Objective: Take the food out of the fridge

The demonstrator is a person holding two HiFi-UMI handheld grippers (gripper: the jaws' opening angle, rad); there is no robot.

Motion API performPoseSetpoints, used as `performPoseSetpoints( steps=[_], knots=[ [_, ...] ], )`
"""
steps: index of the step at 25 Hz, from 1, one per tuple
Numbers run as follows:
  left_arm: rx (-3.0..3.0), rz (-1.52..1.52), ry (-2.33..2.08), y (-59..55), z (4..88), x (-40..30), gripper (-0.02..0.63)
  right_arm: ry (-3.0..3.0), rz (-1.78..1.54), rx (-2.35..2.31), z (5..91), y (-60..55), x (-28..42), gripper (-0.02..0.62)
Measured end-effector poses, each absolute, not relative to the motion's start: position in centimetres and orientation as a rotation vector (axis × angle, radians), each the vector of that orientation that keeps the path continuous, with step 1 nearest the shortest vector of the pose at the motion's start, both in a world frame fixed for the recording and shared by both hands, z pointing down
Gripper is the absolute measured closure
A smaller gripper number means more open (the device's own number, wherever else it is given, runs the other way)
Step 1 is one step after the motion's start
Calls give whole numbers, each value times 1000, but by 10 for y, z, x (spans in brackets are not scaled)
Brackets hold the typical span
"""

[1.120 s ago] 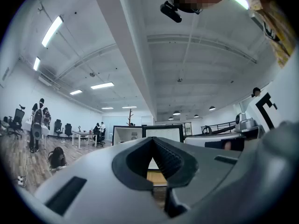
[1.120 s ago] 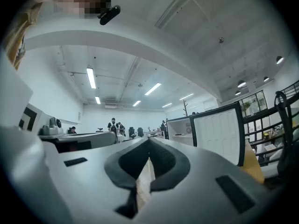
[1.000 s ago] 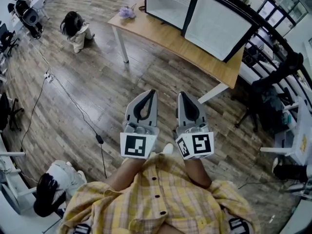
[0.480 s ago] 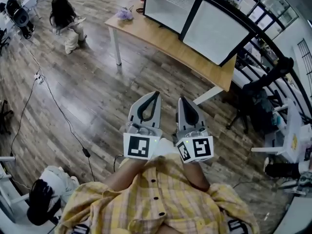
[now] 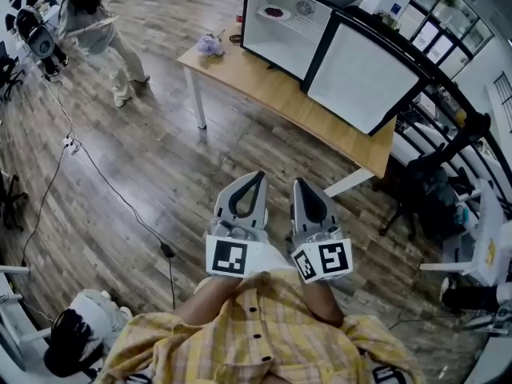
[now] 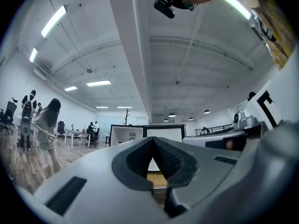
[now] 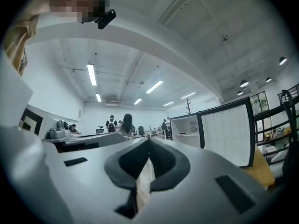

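The fridge (image 5: 282, 24) is a white box with a black frame on a wooden table (image 5: 296, 94); its door (image 5: 364, 70) stands swung open to the right. On its shelf lie a plate of dark food (image 5: 273, 11) and a round patterned item (image 5: 302, 8). My left gripper (image 5: 258, 175) and right gripper (image 5: 298, 183) are held side by side over the floor, well short of the table, both shut and empty. The left gripper view shows the left gripper (image 6: 152, 139) pointing at the fridge (image 6: 125, 134). In the right gripper view the right gripper (image 7: 148, 142) has the fridge (image 7: 184, 126) off to its right.
A person (image 5: 92, 18) stands at the upper left near chairs. A cable (image 5: 120, 202) and power strip (image 5: 70, 144) lie on the wood floor. A purple object (image 5: 210, 45) sits on the table's left end. A black chair (image 5: 428, 186) and railing stand to the right.
Both grippers have moved a little forward toward the table and fridge, still shut. The person at the upper left has risen from a crouch to standing.
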State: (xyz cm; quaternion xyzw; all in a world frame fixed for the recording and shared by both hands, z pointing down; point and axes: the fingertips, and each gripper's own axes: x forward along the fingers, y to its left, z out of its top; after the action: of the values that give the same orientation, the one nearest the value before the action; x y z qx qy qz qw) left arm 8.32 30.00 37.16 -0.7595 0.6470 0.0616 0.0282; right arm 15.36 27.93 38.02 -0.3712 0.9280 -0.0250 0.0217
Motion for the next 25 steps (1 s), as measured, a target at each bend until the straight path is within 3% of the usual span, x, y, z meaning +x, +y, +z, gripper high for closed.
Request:
performPoseSetpoints(
  steps=[25],
  knots=[
    [-2314, 126, 2102, 10, 376, 21, 598, 2830, -215, -1088, 381, -16, 101, 589]
  ],
)
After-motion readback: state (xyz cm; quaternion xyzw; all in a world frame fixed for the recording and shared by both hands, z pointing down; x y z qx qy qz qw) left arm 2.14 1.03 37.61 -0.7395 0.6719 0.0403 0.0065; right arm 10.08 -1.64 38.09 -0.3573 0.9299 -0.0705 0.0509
